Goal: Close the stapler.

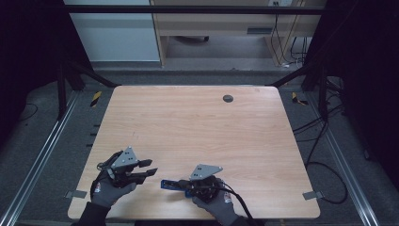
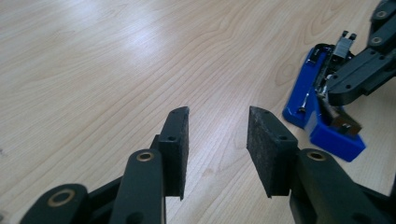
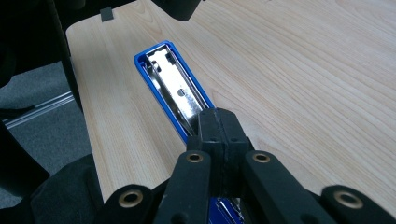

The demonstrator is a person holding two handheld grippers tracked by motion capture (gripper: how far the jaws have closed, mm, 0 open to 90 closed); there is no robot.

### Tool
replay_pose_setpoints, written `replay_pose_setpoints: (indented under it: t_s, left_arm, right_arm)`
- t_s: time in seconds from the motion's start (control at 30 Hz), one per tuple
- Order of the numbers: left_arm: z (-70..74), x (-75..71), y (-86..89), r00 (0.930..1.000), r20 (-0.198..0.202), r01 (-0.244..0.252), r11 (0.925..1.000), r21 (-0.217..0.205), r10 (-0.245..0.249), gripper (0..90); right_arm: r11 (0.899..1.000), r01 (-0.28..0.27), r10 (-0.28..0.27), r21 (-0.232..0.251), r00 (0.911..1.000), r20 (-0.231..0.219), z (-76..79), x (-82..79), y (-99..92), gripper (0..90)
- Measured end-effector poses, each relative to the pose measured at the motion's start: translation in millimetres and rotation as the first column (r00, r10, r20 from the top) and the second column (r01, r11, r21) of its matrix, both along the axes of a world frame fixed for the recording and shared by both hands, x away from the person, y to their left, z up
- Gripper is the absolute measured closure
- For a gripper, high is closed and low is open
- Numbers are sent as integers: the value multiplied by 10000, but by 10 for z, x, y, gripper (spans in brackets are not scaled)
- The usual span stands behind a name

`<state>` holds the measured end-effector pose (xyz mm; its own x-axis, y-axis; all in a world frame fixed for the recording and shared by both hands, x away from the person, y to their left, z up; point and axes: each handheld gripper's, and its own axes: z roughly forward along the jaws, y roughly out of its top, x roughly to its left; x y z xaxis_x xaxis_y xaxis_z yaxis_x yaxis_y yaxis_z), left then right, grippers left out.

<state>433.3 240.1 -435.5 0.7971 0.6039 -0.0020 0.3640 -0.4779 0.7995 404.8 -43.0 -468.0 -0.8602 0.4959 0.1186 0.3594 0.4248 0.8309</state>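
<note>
Apparently to steady it, the right gripper pinches the opened blue stapler flat near the table's front edge; the left gripper hangs beside, jaws apart, empty.

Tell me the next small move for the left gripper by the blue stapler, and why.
Probably bring the left gripper across to the blue stapler and close on its free end. Its fingers are apart with nothing between them, while the right gripper is shut on the stapler, which lies opened on the table.
</note>
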Motion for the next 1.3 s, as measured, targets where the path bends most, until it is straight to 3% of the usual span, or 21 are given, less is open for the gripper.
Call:
replay_pose_setpoints:
  t_s: [0.47, 1.3]
  left_arm:
    - [-110, -20, 67, 9944, -63, -1060, 9942, -165, 1060, 576]
    - [-214, -16, 33, 9936, -298, -1085, 9941, 46, 1086, 553]
  right_arm:
    - [10000, 57, -57, 79, 10000, -1, 20, -7, -38, 900]
    - [9990, 247, -249, 372, 9997, 42, 76, -34, -193, 900]
